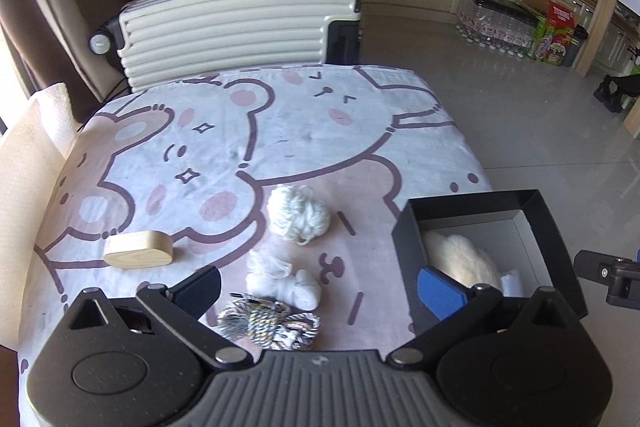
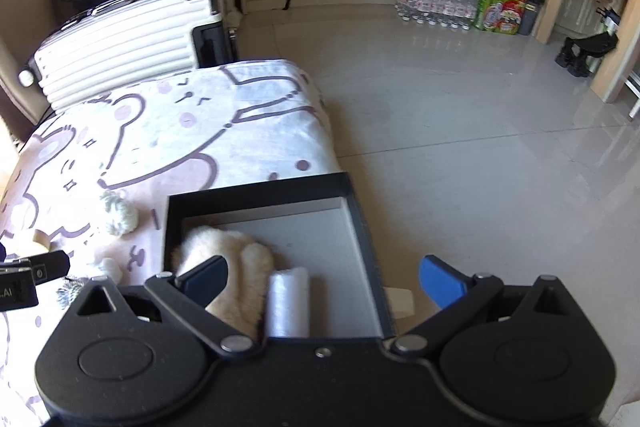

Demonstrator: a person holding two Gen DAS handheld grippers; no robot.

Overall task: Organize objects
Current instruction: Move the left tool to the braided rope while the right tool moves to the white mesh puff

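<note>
Blanket [image 1: 304, 131] with cartoon bears covers the table. Black box [image 2: 362, 227] sits at its right edge, already holding a fluffy cream item [image 2: 240, 267] and a white roll [image 2: 289, 301]. Still loose on the blanket, left of the box: cream yarn ball [image 1: 298, 213], wooden block [image 1: 138, 249], white gauzy bundle [image 1: 282, 281], striped cord bundle [image 1: 268, 325]. Left gripper [image 1: 320, 291] hangs spread wide and empty, with the cord bundle between its fingers; right gripper [image 2: 322, 279] hangs wide and empty over the box.

Judged mid-sorting. Next move calls for lowering the left onto the cord bundle and closing.
</note>
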